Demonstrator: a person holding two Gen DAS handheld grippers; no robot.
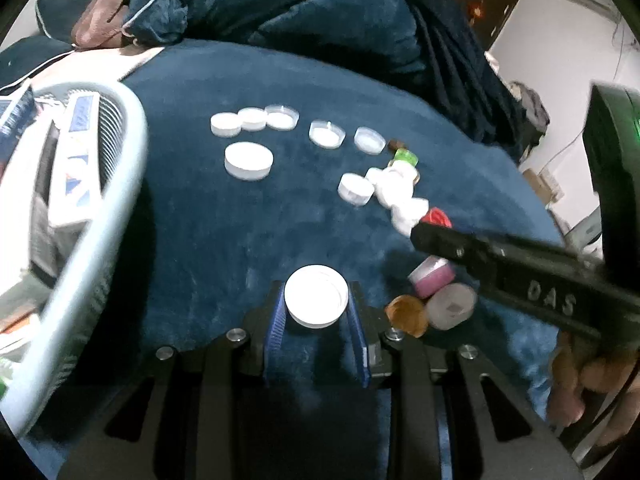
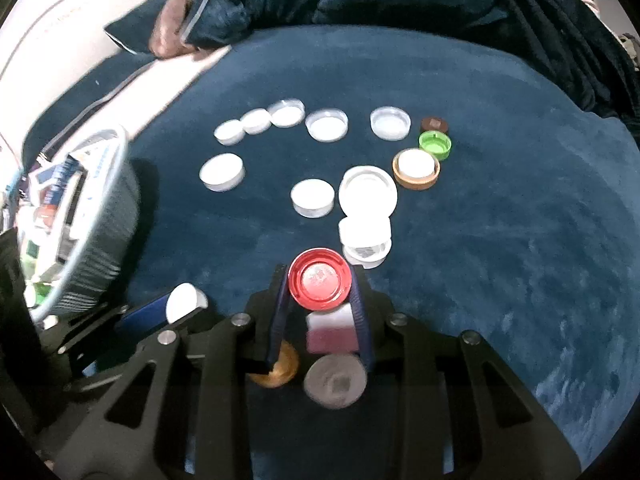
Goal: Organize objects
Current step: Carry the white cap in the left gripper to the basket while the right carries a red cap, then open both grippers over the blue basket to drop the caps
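While both claws are gripping a cap each, the sorting is looking roughly half done, as far as the views allow a judgement. The left claw (image 1: 316, 312) is clamping a white cap (image 1: 316, 295) between its blue pads, holding it above the dark blue blanket (image 1: 240, 232) near the bottom of its own view. The right claw (image 2: 320, 300) is pinching a red cap (image 2: 319, 279) in the same way, just in front of a stack of white caps (image 2: 365, 236).

Several white and clear caps are already lying in a loose arc (image 2: 280, 120) at the far side, with a brown cap (image 2: 435, 124) and a green cap (image 2: 435, 145) sitting at its right end, so a grouping seems to be forming. Still waiting below the right claw are a pink-and-white tub (image 2: 332, 330), an amber cap (image 2: 280, 368) and a grey lid (image 2: 335, 384), huddled close together. A white basket (image 1: 132, 152) full of boxes is standing at the left edge. Judging by this, the two held caps and that small cluster are remaining to be placed.
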